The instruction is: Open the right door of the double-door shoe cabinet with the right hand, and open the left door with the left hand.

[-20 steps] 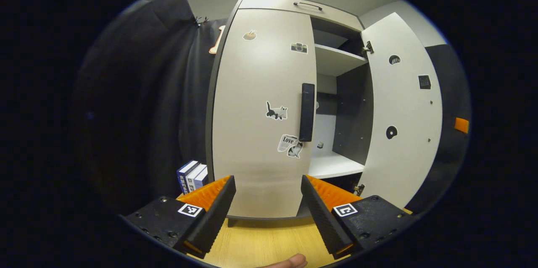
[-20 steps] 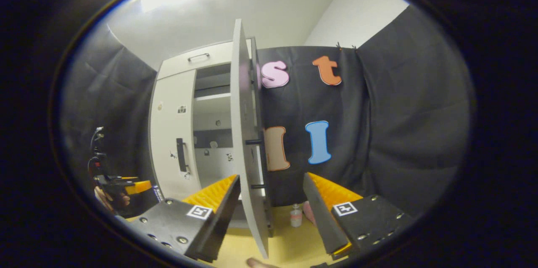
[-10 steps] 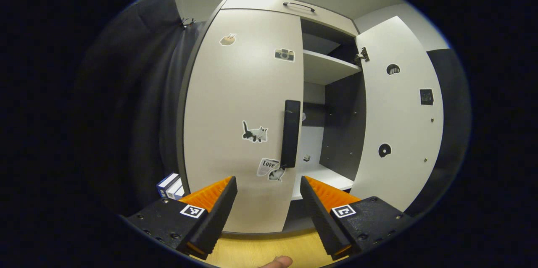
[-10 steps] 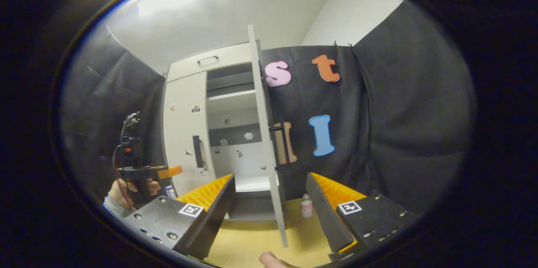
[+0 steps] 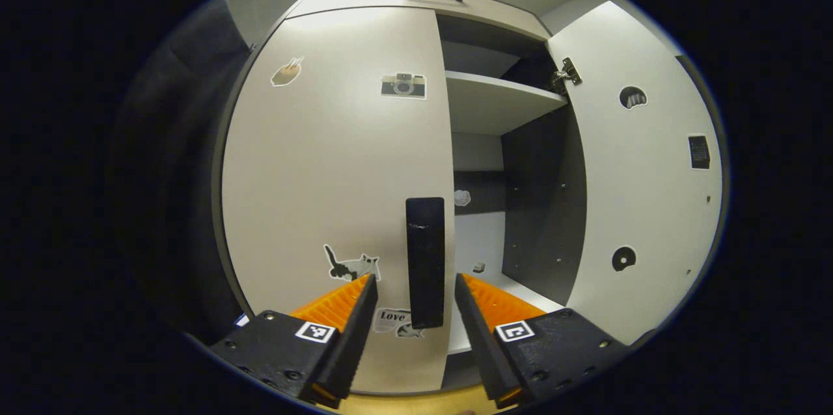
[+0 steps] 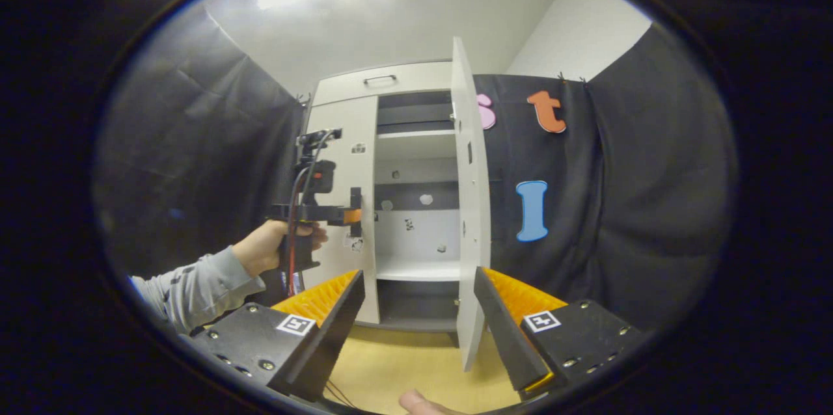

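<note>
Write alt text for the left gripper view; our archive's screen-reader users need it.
The open left gripper straddles the dark vertical handle of the closed left door without gripping it. Beside it, the right door stands swung open, showing a shelf inside the cabinet. Stickers, among them a cat and a camera, dot the left door.

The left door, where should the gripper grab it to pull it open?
Grab the black bar handle on the left door, probably straight from the front. It stands upright at the door's inner edge, and the open left gripper already has a finger on each side of it.
</note>
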A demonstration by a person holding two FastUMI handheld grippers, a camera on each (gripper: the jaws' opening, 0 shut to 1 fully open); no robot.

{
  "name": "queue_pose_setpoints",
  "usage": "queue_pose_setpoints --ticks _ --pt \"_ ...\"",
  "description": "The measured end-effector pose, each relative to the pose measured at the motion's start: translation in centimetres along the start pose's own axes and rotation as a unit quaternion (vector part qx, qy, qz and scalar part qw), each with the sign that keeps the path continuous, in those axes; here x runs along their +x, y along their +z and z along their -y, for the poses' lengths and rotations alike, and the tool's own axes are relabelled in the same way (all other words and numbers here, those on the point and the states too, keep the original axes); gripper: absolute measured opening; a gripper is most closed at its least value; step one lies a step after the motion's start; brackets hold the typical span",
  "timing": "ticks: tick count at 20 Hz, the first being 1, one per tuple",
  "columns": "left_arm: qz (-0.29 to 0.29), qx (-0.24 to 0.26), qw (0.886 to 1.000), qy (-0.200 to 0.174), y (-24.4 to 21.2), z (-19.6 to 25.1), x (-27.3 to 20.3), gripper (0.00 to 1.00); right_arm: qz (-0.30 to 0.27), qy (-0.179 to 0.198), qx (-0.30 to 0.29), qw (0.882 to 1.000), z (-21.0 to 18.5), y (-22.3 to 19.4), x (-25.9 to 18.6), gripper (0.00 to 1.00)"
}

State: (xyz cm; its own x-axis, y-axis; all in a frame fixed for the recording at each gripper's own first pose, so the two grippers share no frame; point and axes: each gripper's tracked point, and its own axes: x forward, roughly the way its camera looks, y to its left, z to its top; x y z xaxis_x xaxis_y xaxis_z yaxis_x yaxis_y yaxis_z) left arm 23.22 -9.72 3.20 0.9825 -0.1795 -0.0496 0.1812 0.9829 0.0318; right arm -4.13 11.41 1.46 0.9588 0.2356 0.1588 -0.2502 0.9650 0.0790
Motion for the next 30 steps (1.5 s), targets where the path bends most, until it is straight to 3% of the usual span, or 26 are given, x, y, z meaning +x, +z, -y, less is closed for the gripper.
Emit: queue_pose_setpoints --ticks 1,8,10,11,14,17,30 --pt "-0.004 -0.001 1.0 -0.001 -0.2 0.1 0.6 0.51 0.0 0.007 0.003 1.0 -0.7 -0.2 -0.2 1.0" --pt "-0.014 0.024 1.0 0.012 -0.8 0.8 2.9 0.53 0.006 0.038 0.001 0.999 -2.6 -0.5 -1.0 1.0" --pt "-0.022 0.034 0.999 0.028 -1.2 0.3 3.2 0.48 0.003 0.038 -0.004 0.999 -2.8 -0.8 -0.8 1.0" --pt "-0.013 0.029 0.999 0.028 -0.6 0.2 2.9 0.37 0.001 0.039 -0.005 0.999 -2.9 -0.9 -0.7 1.0" --pt "-0.015 0.017 1.0 0.021 -1.1 0.1 2.8 0.33 -0.005 0.04 0.001 0.999 -3.0 -1.0 -0.6 1.0" --pt "-0.013 0.012 1.0 0.011 -1.1 0.3 2.4 0.25 -0.01 0.021 0.005 1.0 -2.6 -1.0 -0.6 1.0" --pt "-0.031 0.008 0.999 -0.037 -1.0 -0.6 -4.6 0.23 -0.023 -0.058 0.019 0.998 -1.2 -0.6 -4.4 1.0"
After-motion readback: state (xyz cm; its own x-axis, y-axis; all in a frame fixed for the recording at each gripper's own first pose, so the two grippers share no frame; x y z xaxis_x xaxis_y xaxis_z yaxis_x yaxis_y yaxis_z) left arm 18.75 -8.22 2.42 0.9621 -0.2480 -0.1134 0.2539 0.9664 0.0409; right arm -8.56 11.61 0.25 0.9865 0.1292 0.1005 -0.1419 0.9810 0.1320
